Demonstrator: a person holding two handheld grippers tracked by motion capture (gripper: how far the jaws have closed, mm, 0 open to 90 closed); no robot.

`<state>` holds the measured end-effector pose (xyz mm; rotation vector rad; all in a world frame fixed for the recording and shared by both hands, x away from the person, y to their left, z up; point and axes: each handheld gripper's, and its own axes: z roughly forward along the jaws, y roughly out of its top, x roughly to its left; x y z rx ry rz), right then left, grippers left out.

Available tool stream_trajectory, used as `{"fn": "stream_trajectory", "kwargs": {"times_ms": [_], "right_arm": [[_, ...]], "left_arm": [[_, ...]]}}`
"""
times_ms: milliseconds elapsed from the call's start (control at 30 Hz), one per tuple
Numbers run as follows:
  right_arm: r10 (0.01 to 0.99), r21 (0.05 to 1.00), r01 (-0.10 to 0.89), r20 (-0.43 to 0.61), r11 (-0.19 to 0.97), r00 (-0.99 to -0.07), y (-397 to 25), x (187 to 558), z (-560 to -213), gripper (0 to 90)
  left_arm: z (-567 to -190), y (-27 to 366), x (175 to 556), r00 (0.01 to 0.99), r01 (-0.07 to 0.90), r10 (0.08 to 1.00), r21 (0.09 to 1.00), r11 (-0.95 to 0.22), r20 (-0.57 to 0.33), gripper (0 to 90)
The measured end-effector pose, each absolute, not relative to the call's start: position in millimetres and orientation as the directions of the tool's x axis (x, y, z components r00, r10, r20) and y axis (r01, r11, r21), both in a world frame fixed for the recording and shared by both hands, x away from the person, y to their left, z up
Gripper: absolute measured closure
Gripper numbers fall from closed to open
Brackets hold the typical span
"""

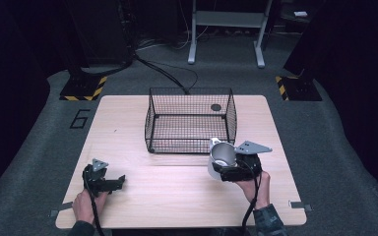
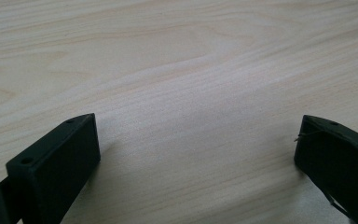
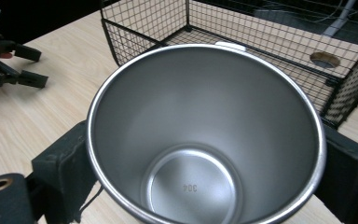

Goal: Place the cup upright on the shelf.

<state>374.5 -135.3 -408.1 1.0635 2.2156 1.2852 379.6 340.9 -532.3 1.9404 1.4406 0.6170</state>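
A steel cup [image 1: 221, 158] is held above the table's right half, just in front of the black wire basket [image 1: 191, 121]. My right gripper [image 1: 236, 169] is shut on the cup. In the right gripper view the cup [image 3: 205, 140] is empty, its mouth facing the camera, with a black jaw pressed on each side. My left gripper [image 1: 115, 183] rests low near the table's front left, open, with bare wood between its jaws [image 2: 196, 154]. The left gripper [image 3: 28, 65] also appears at the far left of the right gripper view.
The wire basket [image 3: 261, 51] stands at the table's middle back, with a round hole in the tabletop [image 1: 216, 107] seen through its mesh. The light wooden table [image 1: 128, 128] sits on grey carpet. A white frame's legs [image 1: 226, 29] stand behind.
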Motion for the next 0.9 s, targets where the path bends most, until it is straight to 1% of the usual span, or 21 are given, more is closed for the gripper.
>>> {"fn": "stream_trajectory", "kwargs": {"times_ms": [133, 400, 567, 700, 900], "right_arm": [[0.748, 0.855, 0.415, 0.049, 0.311, -0.662, -129.5, 376.1, -402.7, 6.8], [0.733, 0.856, 0.403, 0.043, 0.323, -0.679, -123.2, 379.8, -393.0, 6.8], [0.731, 0.862, 0.393, 0.040, 0.320, -0.682, -121.1, 381.3, -383.7, 6.8], [0.720, 0.865, 0.380, 0.032, 0.328, -0.693, -118.2, 384.4, -376.4, 6.8], [0.720, 0.870, 0.369, 0.023, 0.327, -0.694, -112.1, 391.5, -367.5, 6.8]], "left_arm": [[-532.1, 340.2, 379.7, 0.313, 0.654, 0.950, 0.725, -0.216, 0.001, 0.2], [-532.7, 339.9, 380.7, 0.328, 0.643, 0.945, 0.731, -0.226, 0.003, 0.4], [-531.1, 343.1, 383.4, 0.365, 0.650, 0.931, 0.715, -0.259, 0.006, 0.0], [-532.3, 342.7, 383.8, 0.361, 0.640, 0.933, 0.725, -0.255, 0.009, 0.0], [-531.0, 343.4, 383.7, 0.369, 0.650, 0.930, 0.712, -0.264, 0.008, 0.0]]}}
